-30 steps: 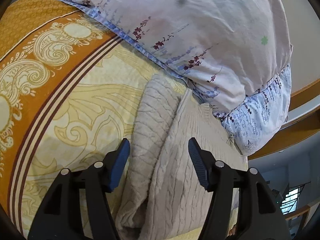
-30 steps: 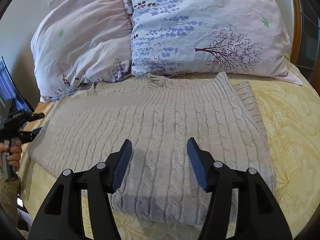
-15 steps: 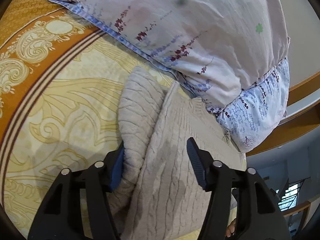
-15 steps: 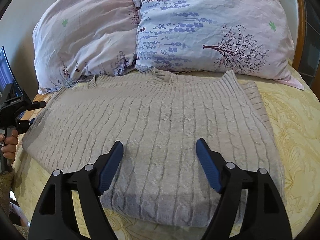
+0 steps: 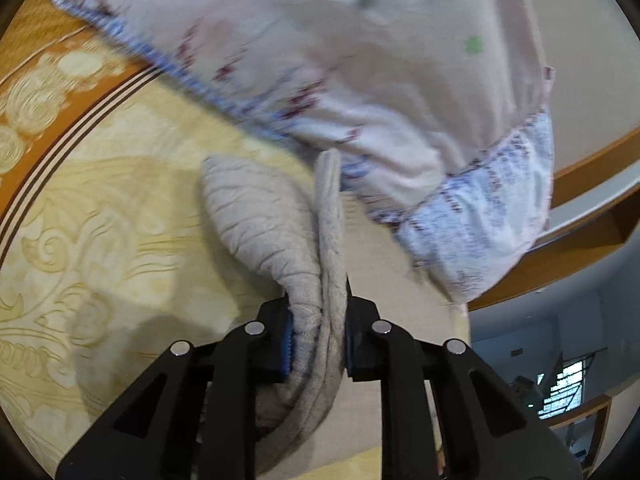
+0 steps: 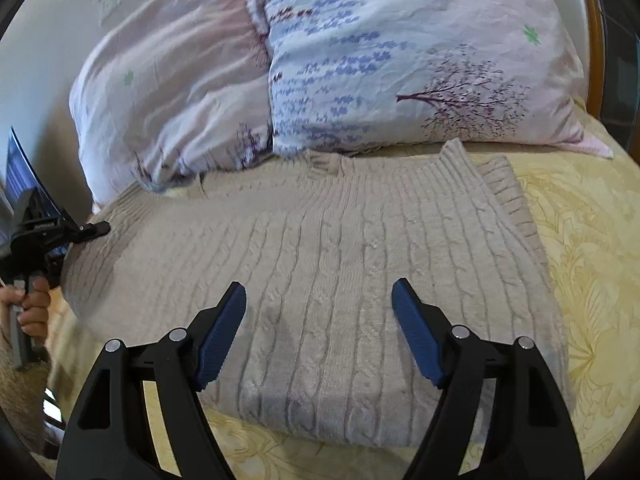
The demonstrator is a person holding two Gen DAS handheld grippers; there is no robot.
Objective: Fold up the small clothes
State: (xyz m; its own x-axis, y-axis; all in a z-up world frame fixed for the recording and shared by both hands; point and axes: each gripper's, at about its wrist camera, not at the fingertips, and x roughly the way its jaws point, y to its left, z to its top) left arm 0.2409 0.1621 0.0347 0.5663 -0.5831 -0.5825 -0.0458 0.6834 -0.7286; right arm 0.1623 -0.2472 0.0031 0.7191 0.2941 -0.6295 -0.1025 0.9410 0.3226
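In the left wrist view, the left claw [image 5: 318, 340] is being closed on a bunched edge of the grey knitted sweater [image 5: 276, 224], its jaws having just been closing with the knit pinched between the pads, seemingly so that this side can be lifted and carried over for a fold; the loose fabric is being raised off the yellow bedspread [image 5: 100, 208], near the pillow [image 5: 340, 60]. In the right wrist view, the right claw [image 6: 320, 320] is being held wide open and empty above the near middle of the sweater [image 6: 340, 260], which is lying flat on the bed, probably so that it can steady the garment; the left claw [image 6: 94, 229] is being seen at the far left edge.
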